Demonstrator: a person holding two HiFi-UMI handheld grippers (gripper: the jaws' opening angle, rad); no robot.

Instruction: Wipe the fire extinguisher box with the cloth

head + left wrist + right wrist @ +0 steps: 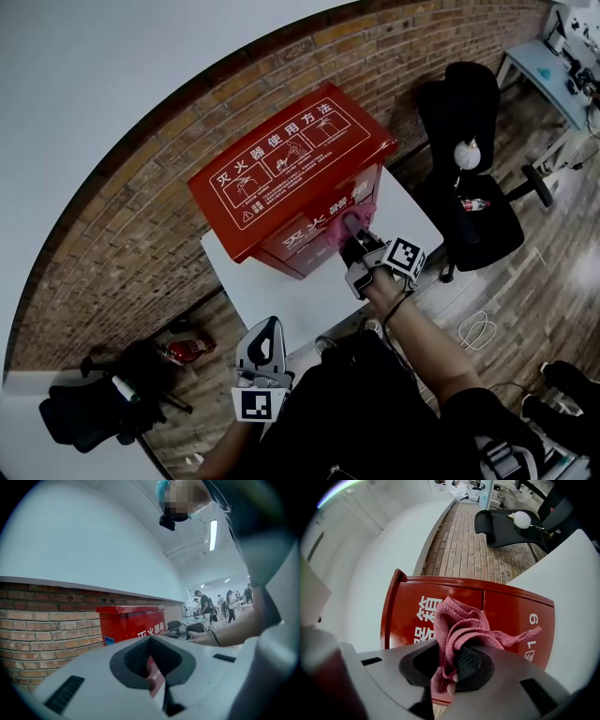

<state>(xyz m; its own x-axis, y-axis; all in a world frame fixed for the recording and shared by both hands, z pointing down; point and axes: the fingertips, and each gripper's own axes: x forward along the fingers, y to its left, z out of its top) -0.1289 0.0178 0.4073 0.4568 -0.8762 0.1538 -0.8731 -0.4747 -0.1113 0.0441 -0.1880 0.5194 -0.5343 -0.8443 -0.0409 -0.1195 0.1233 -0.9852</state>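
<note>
Red cloth (464,627), clamped tight by the right gripper (352,240), presses the box (291,164) front mid-wipe; the next stroke likely needs steady sideways pressure, while the left gripper (267,328) hangs nearer, closed and empty.

The fire extinguisher box (291,176) lid reads 灭火器使用方法 — its front shows 器箱 and 19.

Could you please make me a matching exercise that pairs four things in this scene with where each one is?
Things:
1. cloth
2. fire extinguisher box
3. left gripper
4. black chair

Places:
A. on the white table against the brick wall
B. held by the right gripper, against the box's front
C. low, apart from the box
D. on the wooden floor, right of the table

Pairs: 1-B, 2-A, 3-C, 4-D
</note>
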